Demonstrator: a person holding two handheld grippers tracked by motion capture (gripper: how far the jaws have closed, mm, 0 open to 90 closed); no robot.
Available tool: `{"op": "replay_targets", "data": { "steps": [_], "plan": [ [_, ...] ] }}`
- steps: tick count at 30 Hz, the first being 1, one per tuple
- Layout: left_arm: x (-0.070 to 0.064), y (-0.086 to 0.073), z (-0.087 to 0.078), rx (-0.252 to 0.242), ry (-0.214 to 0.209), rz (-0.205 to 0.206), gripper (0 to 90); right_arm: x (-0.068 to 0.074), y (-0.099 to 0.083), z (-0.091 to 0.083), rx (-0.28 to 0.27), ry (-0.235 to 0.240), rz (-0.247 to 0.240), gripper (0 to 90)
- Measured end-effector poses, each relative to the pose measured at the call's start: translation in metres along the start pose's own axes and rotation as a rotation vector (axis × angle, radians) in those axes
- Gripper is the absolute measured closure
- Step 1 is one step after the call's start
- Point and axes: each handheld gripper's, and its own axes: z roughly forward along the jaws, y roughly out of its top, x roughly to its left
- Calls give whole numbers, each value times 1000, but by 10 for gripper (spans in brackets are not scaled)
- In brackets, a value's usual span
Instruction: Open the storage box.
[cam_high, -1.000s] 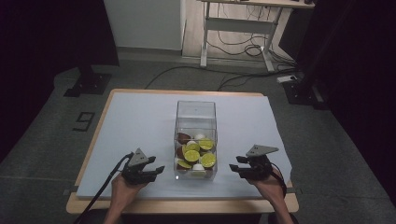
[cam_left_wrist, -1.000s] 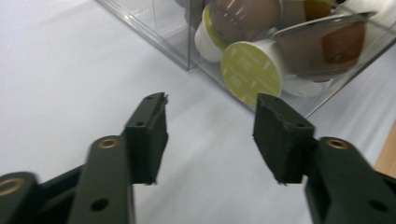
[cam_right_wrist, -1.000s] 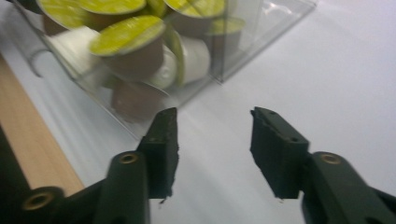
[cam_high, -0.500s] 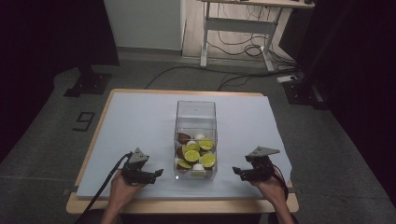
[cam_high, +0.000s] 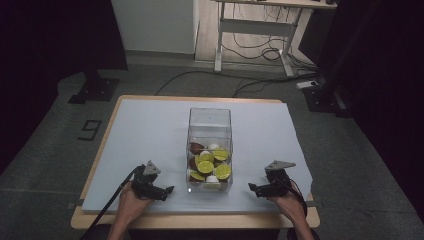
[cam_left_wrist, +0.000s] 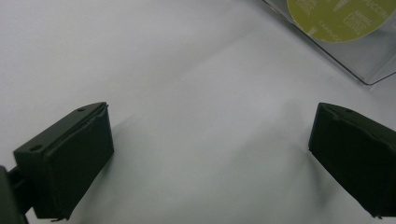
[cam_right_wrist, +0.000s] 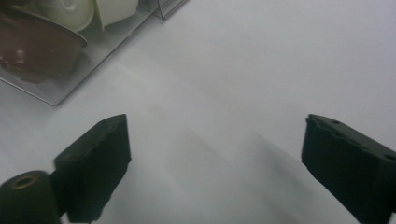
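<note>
White table cover (cam_high: 150, 125), clear box (cam_high: 210, 120) holding green-lidded capsules (cam_high: 205, 166), brown capsules (cam_right_wrist: 37, 46)

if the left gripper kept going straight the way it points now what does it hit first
Probably the clear box. In the high view the left gripper points toward the box's near left side, with bare white table cover between them. In its own view the box corner sits off-centre, so it might just graze it.
</note>
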Motion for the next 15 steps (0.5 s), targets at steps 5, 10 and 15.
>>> {"op": "replay_targets", "data": {
  "steps": [5,10,15],
  "plan": [
    [-2,0,1,8,16,14,0,1,-3,7,29,-20,0,0],
    [-5,0,2,17,35,32,0,4,-7,15,77,-30,-13,0],
    [-5,0,2,17,37,33,0,6,-8,16,83,-49,-37,0]
  ]
}}
